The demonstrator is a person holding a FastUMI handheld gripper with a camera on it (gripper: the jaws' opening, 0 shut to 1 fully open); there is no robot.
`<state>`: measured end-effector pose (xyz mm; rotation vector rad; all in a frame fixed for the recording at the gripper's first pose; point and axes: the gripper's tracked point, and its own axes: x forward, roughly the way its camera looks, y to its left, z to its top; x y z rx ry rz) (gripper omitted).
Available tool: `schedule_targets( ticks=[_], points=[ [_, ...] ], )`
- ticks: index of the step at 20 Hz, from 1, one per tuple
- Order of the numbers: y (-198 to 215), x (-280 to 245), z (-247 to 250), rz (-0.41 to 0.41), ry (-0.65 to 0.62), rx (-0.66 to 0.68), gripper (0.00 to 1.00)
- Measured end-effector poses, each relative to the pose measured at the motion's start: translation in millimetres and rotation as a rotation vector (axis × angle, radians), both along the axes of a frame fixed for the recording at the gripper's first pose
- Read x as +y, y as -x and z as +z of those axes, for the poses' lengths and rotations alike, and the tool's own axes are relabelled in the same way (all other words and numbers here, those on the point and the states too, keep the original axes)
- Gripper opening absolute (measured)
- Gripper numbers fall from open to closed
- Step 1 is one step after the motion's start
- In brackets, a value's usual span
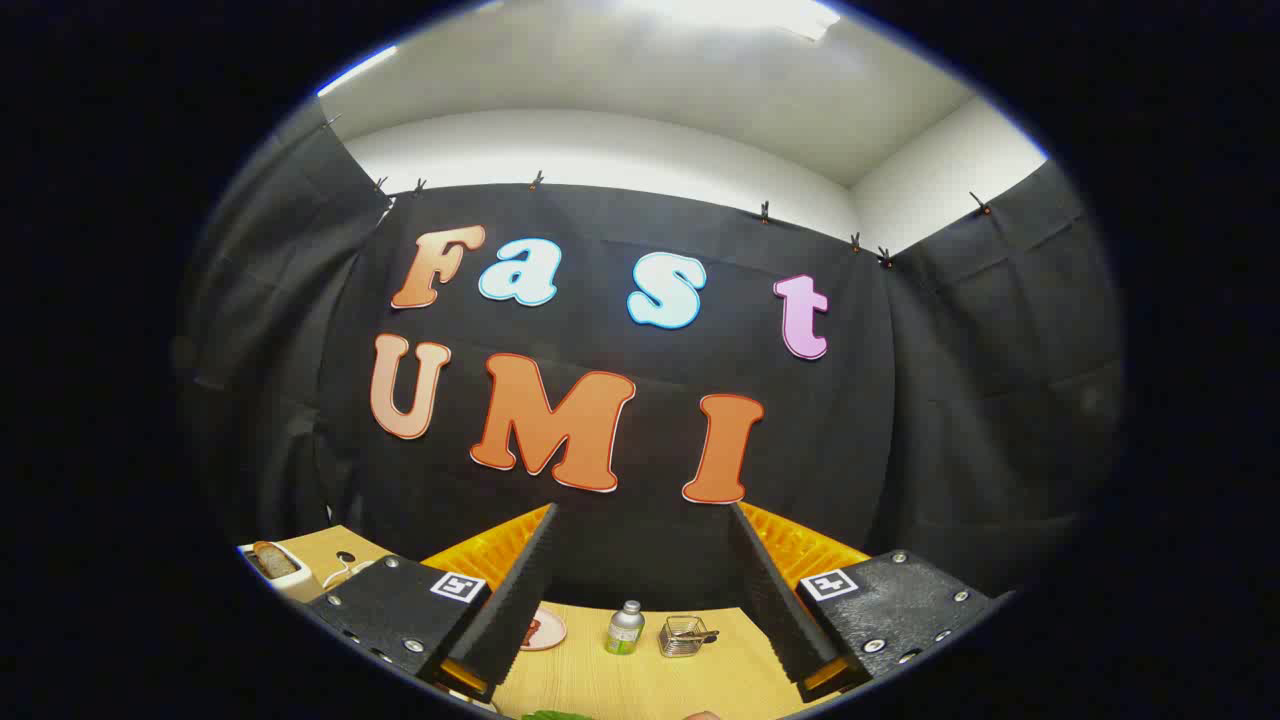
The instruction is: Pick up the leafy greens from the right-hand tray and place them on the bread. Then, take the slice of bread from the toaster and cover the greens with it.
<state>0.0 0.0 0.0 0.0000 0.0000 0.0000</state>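
Observation:
My gripper [645, 590] is held high above the wooden table [640, 675], its fingers wide open with nothing between them. A white toaster [278, 570] stands off to the left beyond the left finger, with a slice of bread [272, 558] sticking up from its slot. A sliver of leafy greens [557, 715] shows at the near edge of the table, below and between the fingers.
Beyond the fingers on the table stand a small round plate [545, 630], a small bottle with a silver cap [625, 630] and a little wire basket [685, 637]. A cable runs from the toaster across the table. Black cloth walls close in the booth.

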Motion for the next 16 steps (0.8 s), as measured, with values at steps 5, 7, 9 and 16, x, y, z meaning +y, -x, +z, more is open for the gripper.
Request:
schedule_targets(
  ticks=[5, 7, 9, 16],
  points=[
    [4, 7, 9, -0.008, 0.009, -0.019, 0.98],
    [7, 8, 10, -0.011, 0.009, -0.017, 0.98],
    [7, 6, 10, -0.018, 0.007, -0.015, 0.98],
    [10, 0, 1, -0.04, 0.019, 0.009, 0.98]
  ],
)
